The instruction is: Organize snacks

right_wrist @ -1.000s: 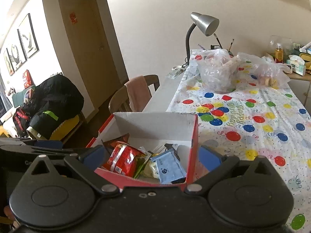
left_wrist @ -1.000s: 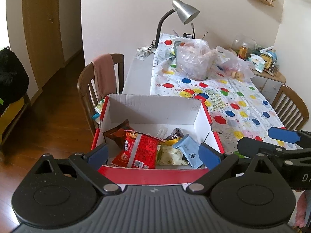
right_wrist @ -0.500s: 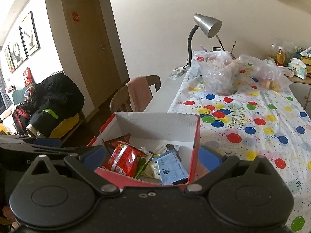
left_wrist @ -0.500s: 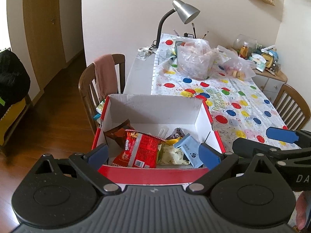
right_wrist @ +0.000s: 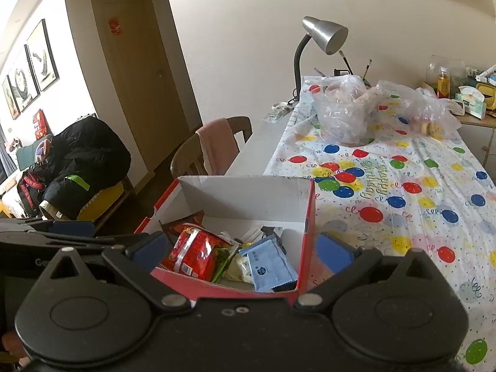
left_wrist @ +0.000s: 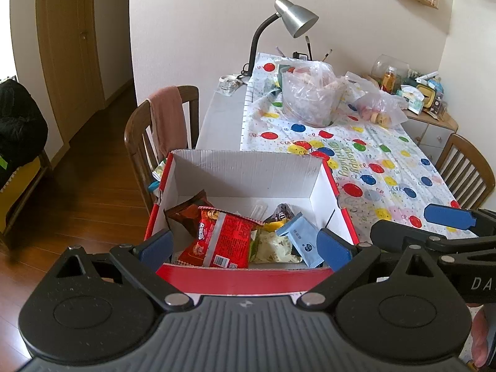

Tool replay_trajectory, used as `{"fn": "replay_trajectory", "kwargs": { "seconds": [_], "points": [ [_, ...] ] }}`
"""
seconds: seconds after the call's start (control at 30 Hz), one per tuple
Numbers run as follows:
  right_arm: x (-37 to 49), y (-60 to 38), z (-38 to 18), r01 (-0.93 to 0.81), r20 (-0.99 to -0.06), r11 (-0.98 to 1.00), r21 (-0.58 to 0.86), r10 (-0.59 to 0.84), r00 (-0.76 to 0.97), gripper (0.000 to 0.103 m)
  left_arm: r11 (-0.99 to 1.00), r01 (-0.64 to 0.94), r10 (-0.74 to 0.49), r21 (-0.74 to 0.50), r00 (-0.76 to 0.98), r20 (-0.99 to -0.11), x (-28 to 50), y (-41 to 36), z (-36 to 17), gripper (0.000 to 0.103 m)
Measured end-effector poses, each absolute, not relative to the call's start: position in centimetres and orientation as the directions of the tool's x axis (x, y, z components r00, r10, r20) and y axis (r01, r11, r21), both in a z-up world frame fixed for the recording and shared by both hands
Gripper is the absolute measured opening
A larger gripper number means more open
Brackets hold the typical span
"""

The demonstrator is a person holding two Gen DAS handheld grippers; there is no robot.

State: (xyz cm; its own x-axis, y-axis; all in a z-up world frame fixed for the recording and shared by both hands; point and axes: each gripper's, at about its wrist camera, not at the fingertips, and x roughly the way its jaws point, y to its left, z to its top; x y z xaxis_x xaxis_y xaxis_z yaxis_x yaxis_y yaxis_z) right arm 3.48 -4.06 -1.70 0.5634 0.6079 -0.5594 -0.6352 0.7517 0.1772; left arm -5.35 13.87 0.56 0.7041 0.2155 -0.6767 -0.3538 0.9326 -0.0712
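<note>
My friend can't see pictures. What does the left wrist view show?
An open gripper hovers at a red box holding snack packets: a red one and a blue one. Behind stretches a table with a balloon-print cloth and a lamp.

Matt cardboard box [left_wrist: 248, 167], glossy, probably foil red packet [left_wrist: 223, 238]

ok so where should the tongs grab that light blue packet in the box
Take the light blue packet by its raised upper edge, coming from above. It lies tilted, propped on the other snacks, close to the right wall of the box, so a side approach looks blocked.
</note>
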Motion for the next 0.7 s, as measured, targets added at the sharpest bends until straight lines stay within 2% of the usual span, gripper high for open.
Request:
{"fn": "replay_trajectory", "kwargs": {
  "seconds": [0.7],
  "points": [
    [3.62,-4.09,-2.19,-0.615,-0.576,0.766,0.187,0.593,0.563,0.103,0.934,-0.348,0.200,-0.079,0.695,-0.691,-5.01,13.73,-0.04,0.100]
  ]
}}
